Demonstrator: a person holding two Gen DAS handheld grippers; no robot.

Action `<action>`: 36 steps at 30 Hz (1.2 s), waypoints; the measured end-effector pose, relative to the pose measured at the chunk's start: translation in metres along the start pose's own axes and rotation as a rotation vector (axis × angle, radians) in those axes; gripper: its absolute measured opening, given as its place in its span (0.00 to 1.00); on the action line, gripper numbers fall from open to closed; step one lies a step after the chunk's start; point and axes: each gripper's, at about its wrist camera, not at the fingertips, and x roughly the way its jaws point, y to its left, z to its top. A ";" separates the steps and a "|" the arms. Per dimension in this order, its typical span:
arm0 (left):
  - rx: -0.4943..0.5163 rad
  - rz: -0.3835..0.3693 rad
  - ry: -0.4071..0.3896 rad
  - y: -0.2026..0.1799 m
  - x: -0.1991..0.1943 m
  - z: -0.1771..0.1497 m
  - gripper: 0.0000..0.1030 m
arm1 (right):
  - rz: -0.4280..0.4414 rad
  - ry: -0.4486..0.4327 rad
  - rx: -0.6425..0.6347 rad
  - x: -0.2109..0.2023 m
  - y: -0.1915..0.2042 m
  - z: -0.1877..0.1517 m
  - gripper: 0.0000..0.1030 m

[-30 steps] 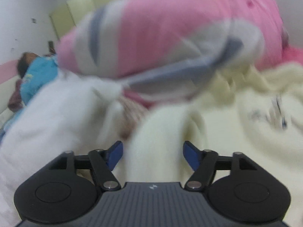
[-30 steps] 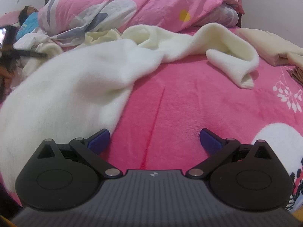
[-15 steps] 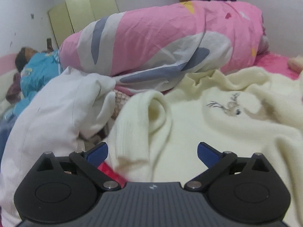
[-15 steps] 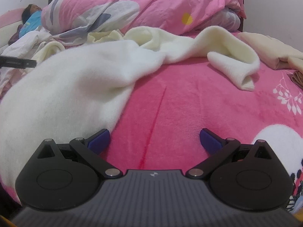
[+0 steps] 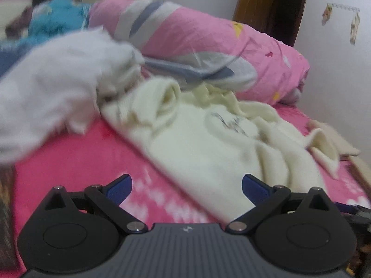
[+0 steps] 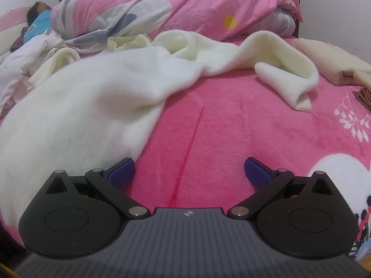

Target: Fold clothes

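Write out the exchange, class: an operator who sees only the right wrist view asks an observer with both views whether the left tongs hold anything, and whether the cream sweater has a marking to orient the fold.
Operator: The right wrist view shows no other tool. Are the left tongs gripping anything?
Observer: No. The left tongs are open and grip nothing. They point at the near edge of the cream sweater on the pink blanket.
Operator: Does that sweater carry any marking I can't see from here?
Observer: Yes, there is a small dark print on its upward-facing side, but it is too blurred to identify.
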 end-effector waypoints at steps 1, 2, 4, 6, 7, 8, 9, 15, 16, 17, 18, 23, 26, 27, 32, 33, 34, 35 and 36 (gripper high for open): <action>-0.015 -0.018 0.013 0.000 -0.002 -0.008 0.99 | -0.001 0.005 0.002 -0.001 0.000 0.000 0.99; -0.018 -0.029 0.026 -0.001 -0.002 -0.014 0.99 | -0.001 0.005 0.005 -0.002 0.000 0.000 0.99; -0.024 -0.034 0.044 -0.004 -0.002 -0.025 0.98 | 0.000 0.007 0.010 -0.005 0.000 -0.001 0.99; -0.033 -0.055 0.063 -0.009 0.000 -0.033 0.95 | 0.009 0.005 0.021 -0.009 -0.001 -0.003 0.99; -0.032 -0.070 0.072 -0.012 0.001 -0.036 0.92 | 0.016 0.003 0.029 -0.012 -0.002 -0.004 0.99; -0.029 -0.082 0.079 -0.015 0.002 -0.038 0.91 | 0.022 0.003 0.043 -0.014 -0.004 -0.004 0.99; -0.021 -0.089 0.078 -0.019 0.003 -0.039 0.89 | 0.028 0.002 0.058 -0.016 -0.005 -0.005 0.99; 0.030 -0.124 0.081 -0.040 0.009 -0.046 0.83 | 0.064 -0.006 0.152 -0.030 -0.013 -0.010 0.99; 0.035 -0.123 0.088 -0.042 0.011 -0.047 0.81 | 0.071 -0.013 0.175 -0.031 -0.015 -0.012 0.99; 0.037 -0.121 0.100 -0.044 0.014 -0.049 0.81 | 0.078 -0.020 0.198 -0.032 -0.017 -0.014 0.99; 0.039 -0.118 0.113 -0.045 0.018 -0.050 0.81 | 0.082 -0.026 0.216 -0.032 -0.018 -0.015 0.99; 0.006 -0.124 0.132 -0.045 0.025 -0.056 0.87 | 0.080 -0.046 0.253 -0.033 -0.018 -0.018 0.99; -0.028 -0.121 0.135 -0.043 0.026 -0.057 0.90 | 0.067 -0.031 0.217 -0.032 -0.015 -0.017 0.99; -0.036 -0.116 0.139 -0.043 0.027 -0.057 0.90 | 0.060 -0.021 0.209 -0.032 -0.013 -0.016 0.99; -0.070 -0.098 0.150 -0.044 0.026 -0.057 0.95 | 0.019 0.000 0.165 -0.036 -0.006 -0.004 0.99; -0.082 -0.096 0.149 -0.044 0.026 -0.057 0.97 | 0.012 -0.002 0.157 -0.037 -0.004 -0.002 0.99; -0.102 -0.096 0.140 -0.044 0.025 -0.058 0.99 | 0.005 -0.004 0.149 -0.039 -0.003 0.001 0.99; -0.125 -0.095 0.131 -0.043 0.024 -0.059 0.99 | -0.002 -0.006 0.142 -0.040 -0.001 0.003 0.99; -0.149 -0.095 0.125 -0.041 0.024 -0.060 1.00 | -0.005 -0.007 0.139 -0.041 0.000 0.006 0.99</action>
